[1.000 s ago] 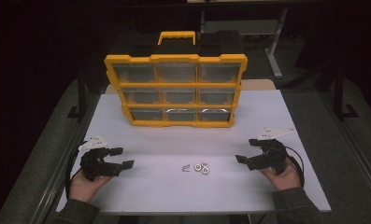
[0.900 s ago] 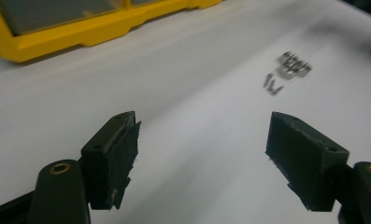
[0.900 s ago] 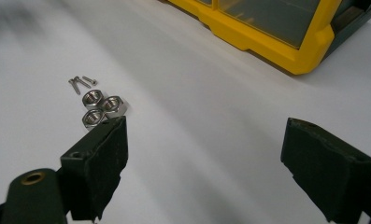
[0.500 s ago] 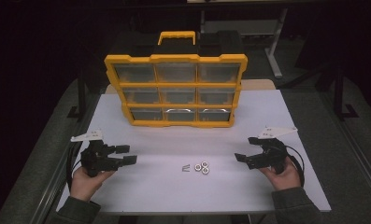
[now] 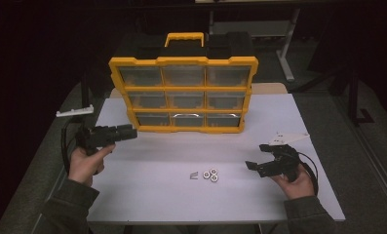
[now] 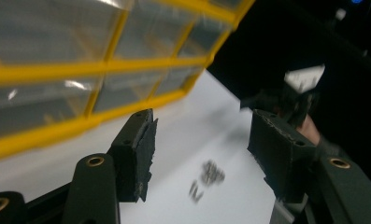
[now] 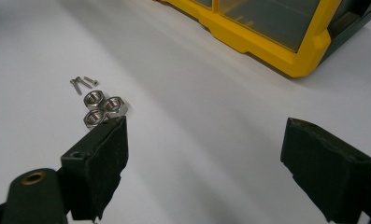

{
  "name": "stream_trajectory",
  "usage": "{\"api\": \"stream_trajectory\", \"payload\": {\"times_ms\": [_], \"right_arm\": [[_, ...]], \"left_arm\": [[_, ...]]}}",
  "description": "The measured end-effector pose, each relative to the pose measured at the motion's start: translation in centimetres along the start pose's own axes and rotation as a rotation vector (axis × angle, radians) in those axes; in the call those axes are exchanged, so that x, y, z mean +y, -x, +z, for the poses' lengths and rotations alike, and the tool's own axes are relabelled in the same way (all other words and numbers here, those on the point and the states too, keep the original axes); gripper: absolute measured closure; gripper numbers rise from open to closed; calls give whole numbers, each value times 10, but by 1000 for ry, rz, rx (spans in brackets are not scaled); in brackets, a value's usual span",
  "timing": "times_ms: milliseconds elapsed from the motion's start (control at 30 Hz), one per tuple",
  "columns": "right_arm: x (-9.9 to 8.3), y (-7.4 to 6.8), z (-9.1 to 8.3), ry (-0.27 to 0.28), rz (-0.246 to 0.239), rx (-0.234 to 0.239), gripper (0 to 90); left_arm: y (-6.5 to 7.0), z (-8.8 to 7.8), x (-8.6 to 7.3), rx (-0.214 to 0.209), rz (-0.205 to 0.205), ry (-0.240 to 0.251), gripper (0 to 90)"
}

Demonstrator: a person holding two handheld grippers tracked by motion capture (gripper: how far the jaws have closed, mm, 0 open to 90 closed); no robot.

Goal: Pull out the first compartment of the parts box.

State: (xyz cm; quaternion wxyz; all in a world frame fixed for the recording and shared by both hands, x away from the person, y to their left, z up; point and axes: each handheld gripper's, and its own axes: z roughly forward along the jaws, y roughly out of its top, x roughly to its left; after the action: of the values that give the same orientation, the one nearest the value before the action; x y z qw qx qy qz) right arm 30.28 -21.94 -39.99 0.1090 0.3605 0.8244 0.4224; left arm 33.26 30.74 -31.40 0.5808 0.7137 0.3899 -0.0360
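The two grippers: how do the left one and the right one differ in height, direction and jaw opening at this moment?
The left gripper is lifted off the white table and points at the yellow organizer; the right gripper sits low, aimed toward the three nuts. The left jaws have just been closing with nothing between them; the right jaws stand wider. Both are empty and open.

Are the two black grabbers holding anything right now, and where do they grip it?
No, nothing is held. The left gripper, whose jaws have just been closing, has only air between them. The right gripper is open above the white table, near three silver hex nuts.
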Motion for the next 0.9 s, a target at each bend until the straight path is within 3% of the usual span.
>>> {"api": "stream_trajectory", "payload": {"times_ms": [33,133,200,267,400,600,733,900], "right_arm": [[0,0,0,0,-4,0,140],[-1,0,1,-2,-10,3,141],[0,0,2,-4,-10,5,141],[0,0,3,-8,1,9,141],[0,0,4,-15,-3,9,141],[-2,0,7,-25,-11,11,141],[-2,-1,10,-44,-3,19,147],[-2,-2,12,-49,-15,24,147]], "left_arm": [[1,0,15,-1,-32,53,414],[0,0,31,39,-33,129,423],[-1,2,46,70,-36,102,442],[-2,5,57,86,-39,107,420],[-10,13,79,60,-98,147,458],[-20,25,97,50,-194,214,549],[-18,33,104,94,-170,230,584],[-18,40,110,117,-189,255,652]]}}
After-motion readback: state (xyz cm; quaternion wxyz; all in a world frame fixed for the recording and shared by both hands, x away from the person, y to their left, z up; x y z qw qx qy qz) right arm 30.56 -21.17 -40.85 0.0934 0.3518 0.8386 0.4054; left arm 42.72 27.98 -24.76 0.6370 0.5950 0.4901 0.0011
